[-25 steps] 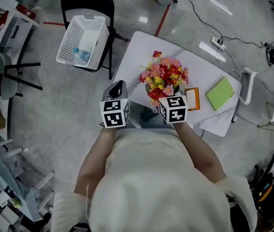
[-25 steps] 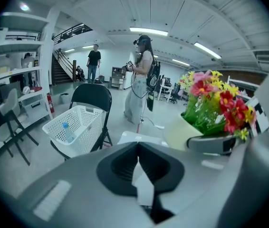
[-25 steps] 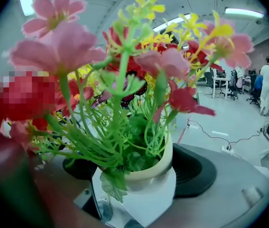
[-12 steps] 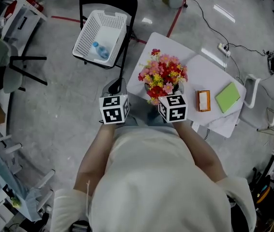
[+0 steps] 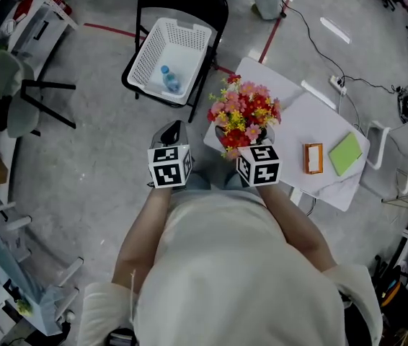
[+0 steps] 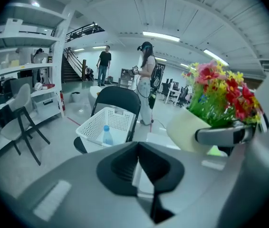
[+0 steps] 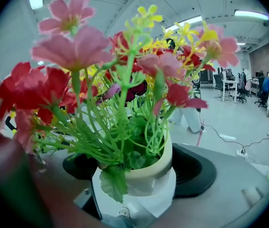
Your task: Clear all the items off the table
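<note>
My right gripper (image 7: pixel 137 175) is shut on a cream flower pot (image 7: pixel 146 177) of red, pink and yellow artificial flowers (image 7: pixel 125 80), its black pads (image 7: pixel 194 172) on either side of the pot. In the head view the bouquet (image 5: pixel 241 115) hangs at the near-left corner of the white table (image 5: pixel 290 110), hiding the right gripper (image 5: pixel 246 141) tips. My left gripper (image 5: pixel 174 132) is shut and holds nothing, over the floor left of the table; its jaws (image 6: pixel 138 148) meet. A white basket (image 5: pixel 171 52) on a black chair holds a water bottle (image 5: pixel 168 78).
An orange box (image 5: pixel 313 158) and a green notebook (image 5: pixel 345 153) lie on the table's right part. A power strip and cables run over the floor beyond the table. Shelving and a chair (image 5: pixel 24 92) stand at the left. People stand far off (image 6: pixel 146 75).
Both grippers and the flower pot have travelled together from over the table toward the basket chair. The basket now lies closer ahead, and the table has slid off to the right.
</note>
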Demonstrator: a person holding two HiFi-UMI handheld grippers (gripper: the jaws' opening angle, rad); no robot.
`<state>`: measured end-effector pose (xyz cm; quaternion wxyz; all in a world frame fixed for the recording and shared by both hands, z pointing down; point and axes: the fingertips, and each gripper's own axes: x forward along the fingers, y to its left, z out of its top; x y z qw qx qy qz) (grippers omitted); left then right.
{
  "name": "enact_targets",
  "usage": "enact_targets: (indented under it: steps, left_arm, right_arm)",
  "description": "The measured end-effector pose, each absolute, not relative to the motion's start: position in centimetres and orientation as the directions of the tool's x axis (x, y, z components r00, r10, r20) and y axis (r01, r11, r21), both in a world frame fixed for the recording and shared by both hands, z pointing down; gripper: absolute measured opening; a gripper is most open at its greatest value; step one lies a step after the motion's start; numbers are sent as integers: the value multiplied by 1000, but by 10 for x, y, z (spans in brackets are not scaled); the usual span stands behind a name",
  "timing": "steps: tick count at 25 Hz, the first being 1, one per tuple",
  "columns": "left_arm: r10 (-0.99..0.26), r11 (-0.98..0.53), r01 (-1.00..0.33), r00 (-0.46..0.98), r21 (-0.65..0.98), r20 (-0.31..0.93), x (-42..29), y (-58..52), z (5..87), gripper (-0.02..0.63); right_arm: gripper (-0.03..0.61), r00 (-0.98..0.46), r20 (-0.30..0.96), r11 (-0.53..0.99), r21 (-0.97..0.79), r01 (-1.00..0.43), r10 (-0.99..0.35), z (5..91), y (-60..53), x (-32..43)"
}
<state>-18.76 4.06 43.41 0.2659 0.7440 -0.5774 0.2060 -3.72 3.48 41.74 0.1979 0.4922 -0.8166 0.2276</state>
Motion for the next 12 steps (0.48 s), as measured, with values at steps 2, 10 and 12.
enact_targets:
  steps: [2, 10, 12]
  left_arm:
    - [-749, -196, -968, 253, 159, 613, -204, 39, 434, 9]
    - [-747, -194, -967, 255, 166, 614, -268, 29, 438, 9]
    - [-747, -190, -967, 253, 168, 615, -281, 27, 439, 9]
  right_arm:
    - [476, -434, 546, 410, -175, -895, -716, 418, 32, -54]
    - [474, -441, 553, 413, -182, -892, -707, 422, 25, -122]
    - [474, -445, 556, 417, -187, -890, -702, 423, 24, -136]
